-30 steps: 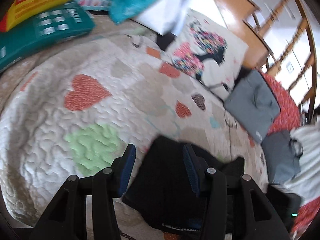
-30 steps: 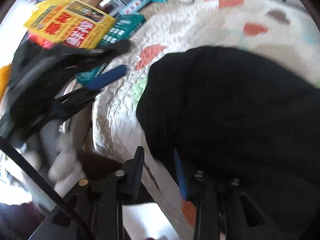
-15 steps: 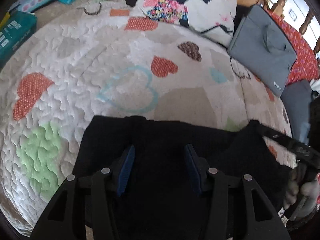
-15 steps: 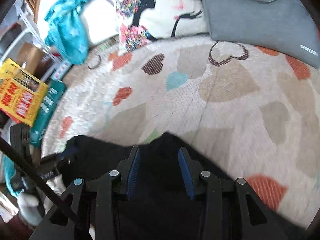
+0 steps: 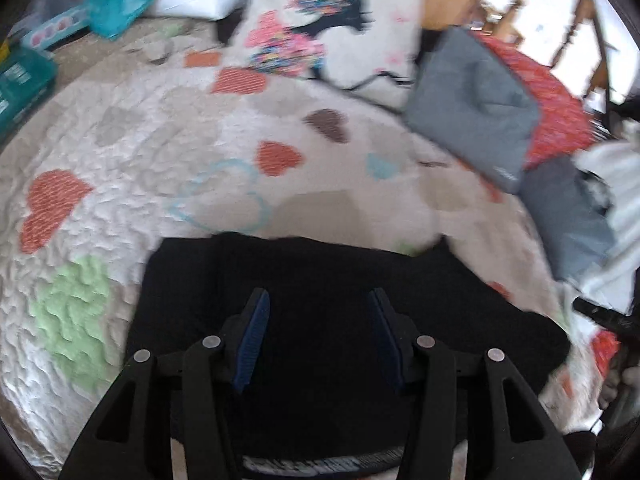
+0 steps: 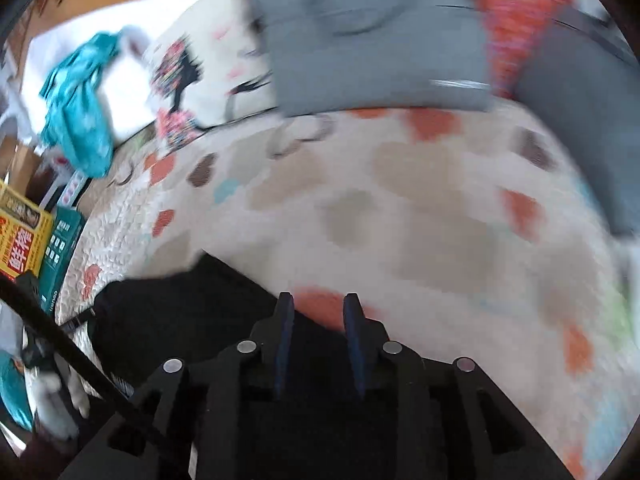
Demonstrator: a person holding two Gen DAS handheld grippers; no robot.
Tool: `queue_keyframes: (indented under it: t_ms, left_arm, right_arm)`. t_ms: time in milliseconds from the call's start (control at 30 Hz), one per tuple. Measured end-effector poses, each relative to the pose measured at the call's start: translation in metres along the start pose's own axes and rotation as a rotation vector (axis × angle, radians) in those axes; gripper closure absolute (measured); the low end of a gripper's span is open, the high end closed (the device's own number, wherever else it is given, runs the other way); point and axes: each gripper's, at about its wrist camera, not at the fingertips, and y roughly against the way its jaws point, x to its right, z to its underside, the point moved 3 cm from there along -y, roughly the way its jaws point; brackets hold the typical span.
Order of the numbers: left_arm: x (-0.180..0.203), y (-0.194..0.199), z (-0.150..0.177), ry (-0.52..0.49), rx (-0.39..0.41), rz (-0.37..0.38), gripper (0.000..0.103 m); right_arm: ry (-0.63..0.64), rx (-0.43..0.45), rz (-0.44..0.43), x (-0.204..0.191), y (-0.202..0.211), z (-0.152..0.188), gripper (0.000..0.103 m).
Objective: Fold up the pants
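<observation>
Black pants [image 5: 320, 292] lie folded in a flat dark block on the heart-patterned quilt [image 5: 140, 152]. My left gripper [image 5: 318, 304] hovers over the pants with its jaws wide apart and nothing between them. In the right wrist view the pants [image 6: 180, 312] lie to the lower left. My right gripper [image 6: 319, 306] is open and empty, its blue-padded fingers above the pants' right edge and the quilt [image 6: 420, 220].
A printed pillow [image 5: 332, 36], a grey bag [image 5: 472, 108] and red fabric [image 5: 556, 112] lie at the far side. Teal cloth [image 6: 80, 116] and boxes [image 6: 28, 244] sit at the left. More grey and white clothes [image 5: 580, 220] lie at the right.
Both views are blurred by motion. The right gripper has swung right, so the pants now sit lower left in its view. The left gripper has drawn back slightly, still open over the pants.
</observation>
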Motion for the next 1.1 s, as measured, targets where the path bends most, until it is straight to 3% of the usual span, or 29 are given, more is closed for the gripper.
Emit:
queue_keyframes:
  t_ms: [100,200,333,467,500,567,600,633,733,933,1000,1033,1100]
  left_arm:
    - [0.039,0.004,0.015,-0.141,-0.016,0.092,0.052]
    - [0.096,-0.003,0.039,-0.356,-0.063,0.157,0.052]
    - [0.145,-0.018,0.068,-0.568,-0.127,0.152,0.052]
    - [0.176,-0.046,0.081,-0.661,-0.174,0.127,0.052]
    - [0.183,-0.053,0.085,-0.695,-0.177,0.108,0.052]
    - [0.198,-0.072,0.097,-0.797,-0.204,0.041,0.053]
    - [0.202,-0.079,0.102,-0.832,-0.232,0.014,0.071]
    - [0.205,-0.085,0.108,-0.859,-0.275,0.015,0.099]
    - [0.21,-0.078,0.107,-0.883,-0.304,0.028,0.102]
    - [0.194,-0.027,0.085,-0.722,-0.323,0.214,0.102]
    - [0.19,-0.023,0.092,-0.689,-0.355,0.267,0.102]
    - [0.186,-0.022,0.099,-0.673,-0.375,0.292,0.102]
    - [0.176,-0.025,0.107,-0.637,-0.397,0.321,0.101]
  right_arm:
    - [-0.102,-0.026,-0.001,0.046,0.03,0.039,0.067]
    - [-0.169,-0.038,0.003,0.076,0.033,0.067,0.054]
    - [-0.256,-0.02,-0.019,0.089,0.021,0.074,0.052]
    - [-0.282,-0.021,0.013,0.091,0.007,0.068,0.039]
    - [-0.298,-0.033,0.013,0.092,0.0,0.067,0.039]
    - [-0.321,-0.056,-0.044,0.091,-0.006,0.067,0.063]
    - [-0.332,-0.064,-0.071,0.089,-0.006,0.066,0.083]
    - [-0.335,-0.054,-0.079,0.085,-0.003,0.064,0.084]
    - [-0.287,-0.005,-0.115,0.067,0.019,0.053,0.086]
    - [-0.286,0.041,-0.18,0.059,0.065,0.059,0.086]
    - [-0.285,-0.014,-0.117,0.069,0.057,0.076,0.079]
    - [-0.287,-0.061,-0.072,0.075,0.046,0.084,0.07]
    - [-0.336,-0.203,0.04,0.095,0.017,0.113,0.062]
